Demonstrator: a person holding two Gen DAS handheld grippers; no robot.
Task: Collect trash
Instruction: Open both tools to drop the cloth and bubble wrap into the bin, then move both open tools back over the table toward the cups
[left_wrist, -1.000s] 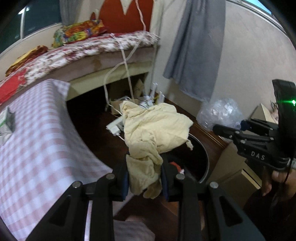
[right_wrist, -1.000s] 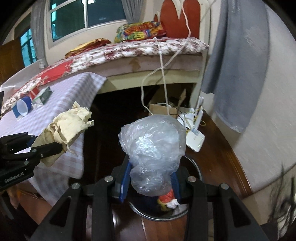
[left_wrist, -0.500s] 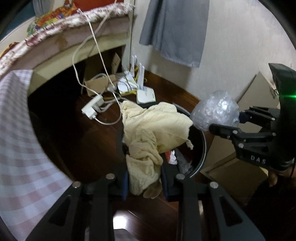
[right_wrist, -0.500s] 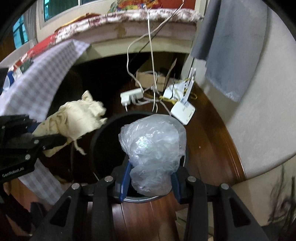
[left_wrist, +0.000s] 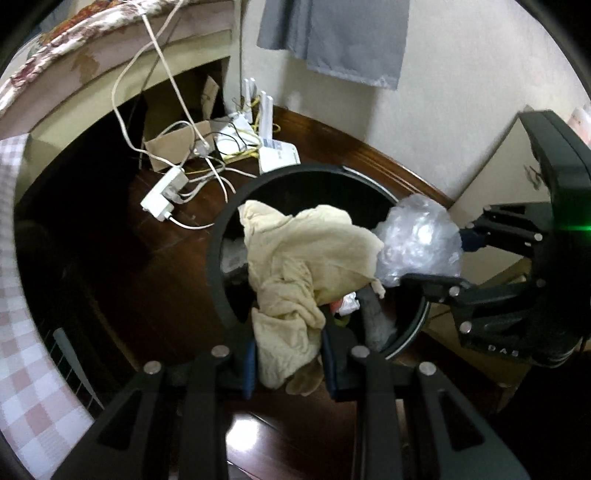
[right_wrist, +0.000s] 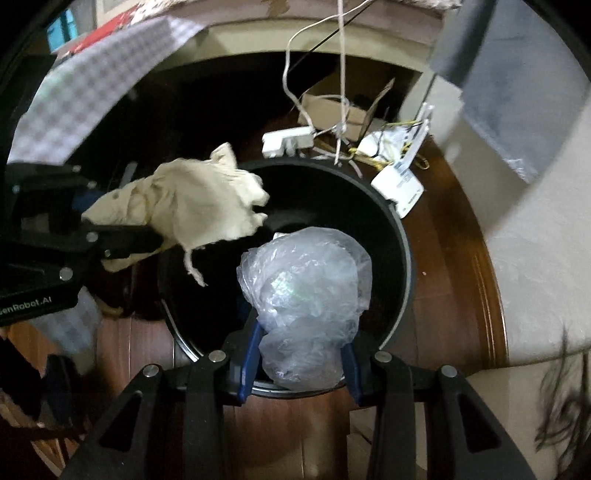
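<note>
Two grippers fill our near view, both pointing steeply down over a round black bin (left_wrist: 218, 266). Our left gripper (left_wrist: 288, 363) is clamped on a crumpled cream-yellow cloth (left_wrist: 303, 254); its blue-edged pads press the lower bunch of fabric from both sides, and the rest billows upward in soft folds, with a frayed tag hanging off its right edge. From the right wrist camera we see that cloth (right_wrist: 195, 203) jutting from the left gripper (right_wrist: 122, 225) over the bin's left rim, a thin strip dangling below it. Our right gripper (right_wrist: 299, 363) squeezes a wad of clear, crinkled plastic film (right_wrist: 306, 295), glossy and puckered, bulging well above the pads. It hangs over the near half of the bin's (right_wrist: 400, 236) mouth. In the left wrist view the same plastic (left_wrist: 417, 240) sits at the bin's right rim, just beside the cloth, held by the right gripper (left_wrist: 443, 258).

Inside the bin we make out a few scraps (left_wrist: 347, 304), red and white, against the dark wall. Beyond it, on the dark wooden floor (left_wrist: 147, 266), lie a white power strip (left_wrist: 164, 194), tangled white cables (left_wrist: 207, 162), a white router (left_wrist: 277, 157) and a cardboard box (left_wrist: 177, 146). A grey cloth (left_wrist: 332, 33) hangs on the far wall, and checked fabric (left_wrist: 22, 332) lies at the left.
</note>
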